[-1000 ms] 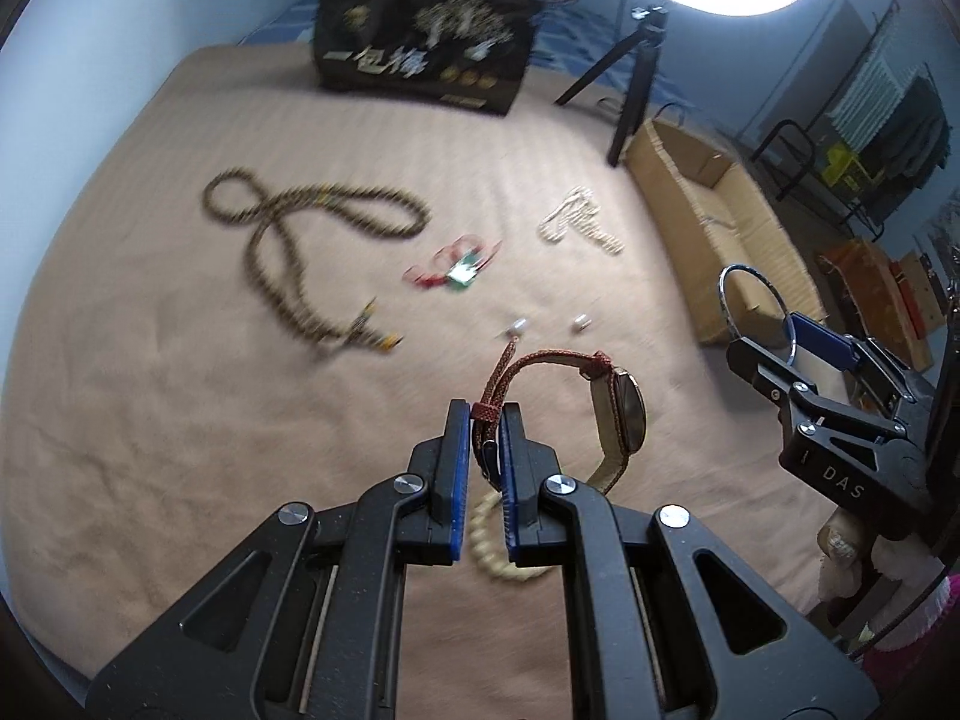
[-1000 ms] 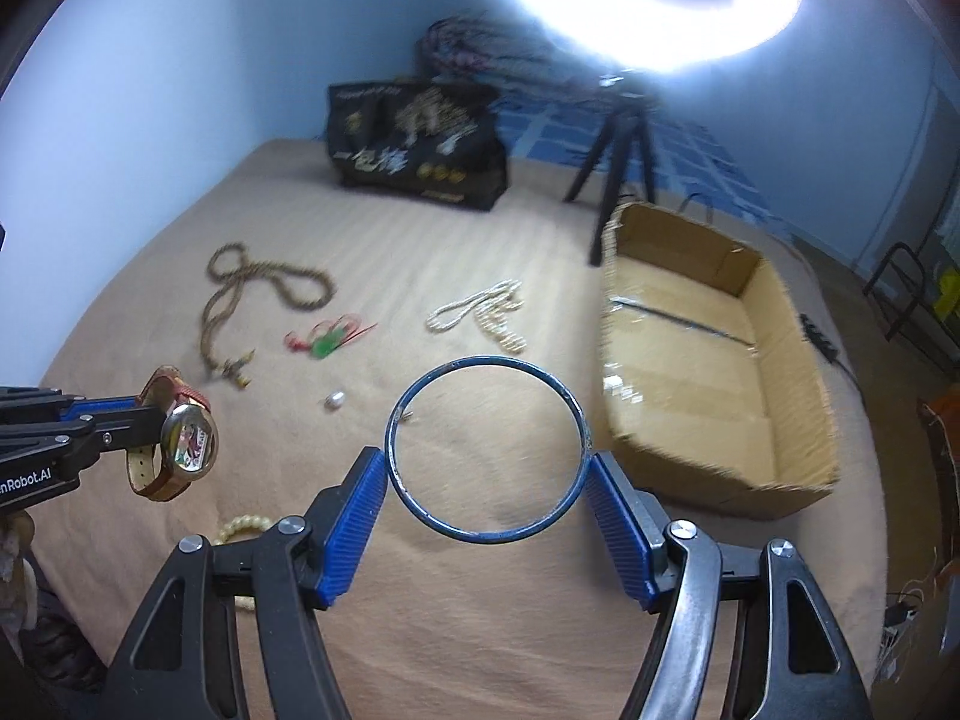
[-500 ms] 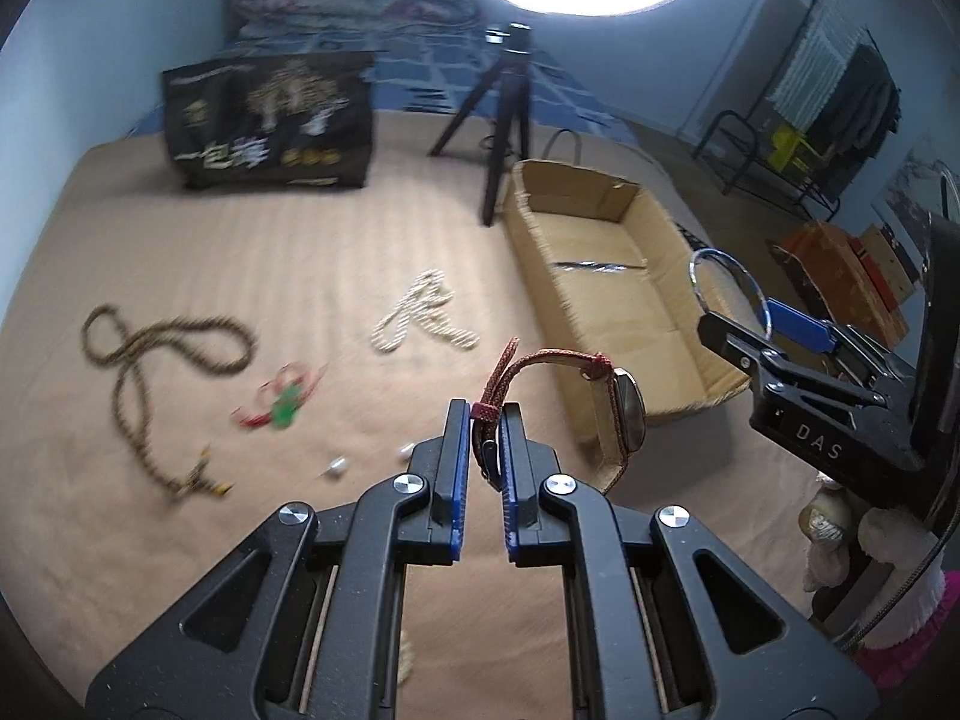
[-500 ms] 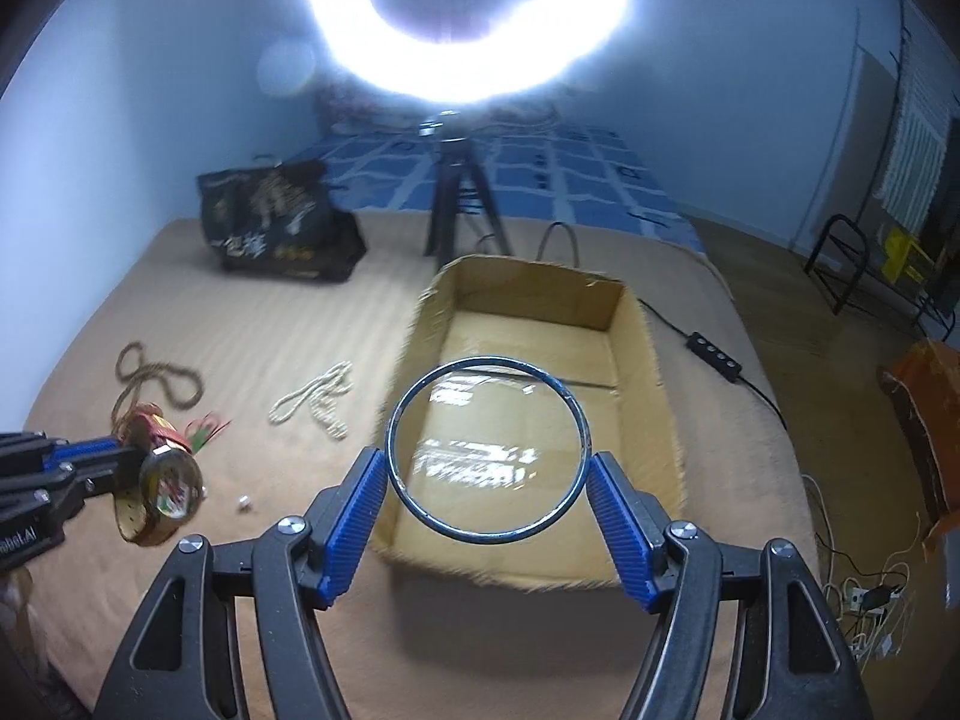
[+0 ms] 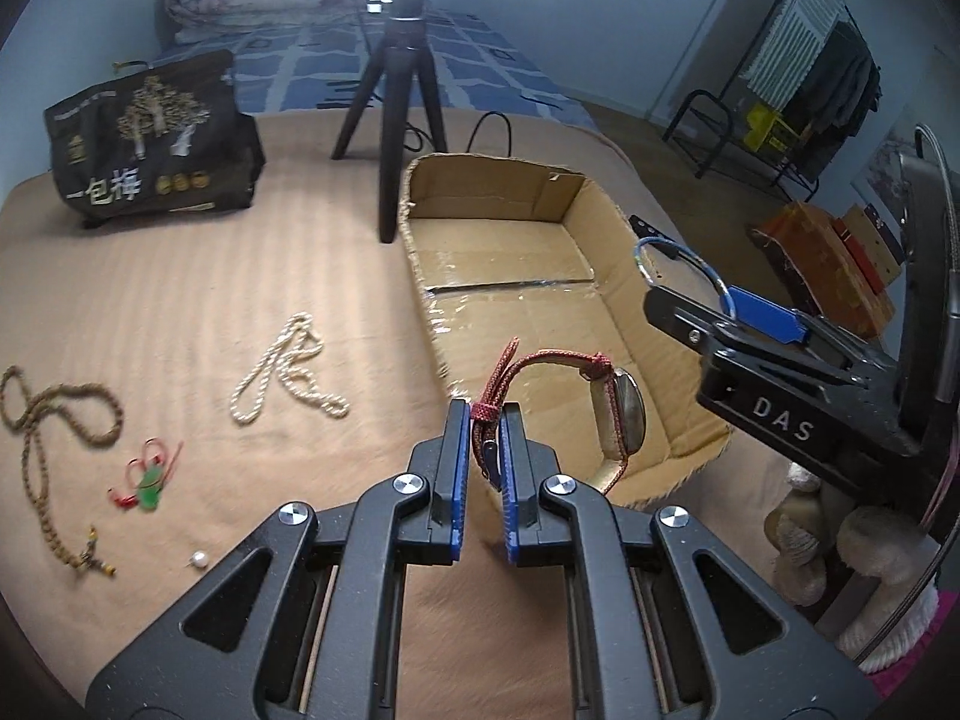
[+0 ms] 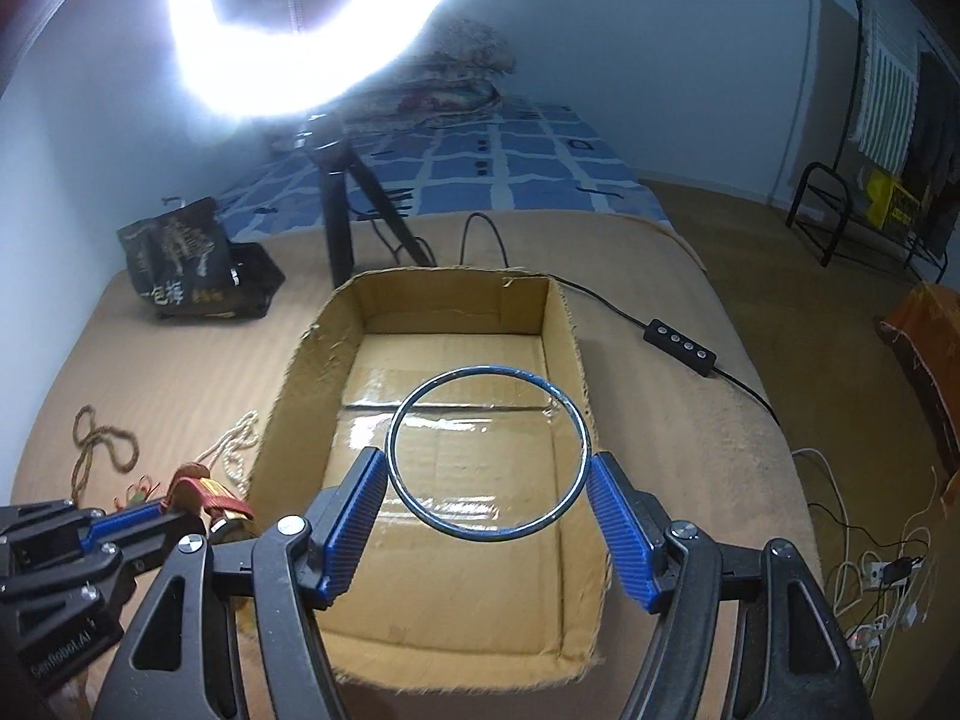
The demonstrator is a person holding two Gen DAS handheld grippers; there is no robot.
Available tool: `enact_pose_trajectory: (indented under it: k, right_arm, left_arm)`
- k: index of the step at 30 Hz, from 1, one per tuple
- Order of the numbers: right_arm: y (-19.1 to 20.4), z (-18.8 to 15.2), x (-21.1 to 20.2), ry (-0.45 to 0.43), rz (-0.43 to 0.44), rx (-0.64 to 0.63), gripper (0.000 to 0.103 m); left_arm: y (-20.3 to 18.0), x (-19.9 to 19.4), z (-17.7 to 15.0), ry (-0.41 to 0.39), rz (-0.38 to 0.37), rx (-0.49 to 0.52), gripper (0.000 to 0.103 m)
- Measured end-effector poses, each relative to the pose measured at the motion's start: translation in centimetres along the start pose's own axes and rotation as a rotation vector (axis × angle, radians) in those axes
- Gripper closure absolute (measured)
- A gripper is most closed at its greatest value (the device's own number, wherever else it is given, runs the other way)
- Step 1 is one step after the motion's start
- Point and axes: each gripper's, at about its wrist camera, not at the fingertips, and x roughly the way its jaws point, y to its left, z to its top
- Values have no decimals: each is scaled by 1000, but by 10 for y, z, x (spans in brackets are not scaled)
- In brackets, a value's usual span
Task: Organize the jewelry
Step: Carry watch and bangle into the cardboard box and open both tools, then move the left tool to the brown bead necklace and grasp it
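Note:
My left gripper (image 5: 483, 420) is shut on the red woven strap of a wristwatch (image 5: 618, 420), held over the near left corner of the open cardboard box (image 5: 420, 276). My right gripper (image 6: 487, 477) is shut on a blue metal bangle (image 6: 420, 516), held flat above the box (image 6: 288, 384). The right gripper with the bangle (image 5: 720, 288) also shows in the left wrist view. A pearl necklace (image 5: 282, 372), a brown bead necklace (image 5: 36, 444), a red and green charm (image 5: 147, 477) and a loose pearl (image 5: 198, 560) lie on the tan blanket.
A black printed bag (image 5: 150, 144) and a ring-light tripod (image 5: 396, 96) stand behind the box. A cable with a controller (image 6: 681, 345) runs right of the box. A clothes rack (image 5: 798, 60) and an orange box (image 5: 828, 270) stand on the floor at right.
Both grippers have swung right from above the blanket to above the box, carrying the watch and the bangle. The jewelry on the blanket now lies to the left.

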Motion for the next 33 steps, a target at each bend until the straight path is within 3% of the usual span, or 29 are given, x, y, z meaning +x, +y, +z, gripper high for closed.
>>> enact_pose_trajectory:
  k: [3, 7, 10, 24, 33]
  right_arm:
    - [-5, 3, 7, 1, -2, 8, 32]
    - [-10, 4, 13, -1, 5, 29, 30]
    - [-10, 5, 12, -10, -15, 35, 19]
    - [-8, 2, -21, -48, -48, 38, 16]
    - [-2, -4, -62, -100, -73, 43, 6]
  left_arm:
    - [-4, 8, 1, 7, -15, 11, 96]
    - [-8, 10, 2, 3, -27, 31, 84]
    - [-11, 6, 1, -7, -14, 50, 84]
    - [-8, -31, -9, -58, 45, 98, 84]
    - [14, -59, -18, -70, 48, 66, 84]
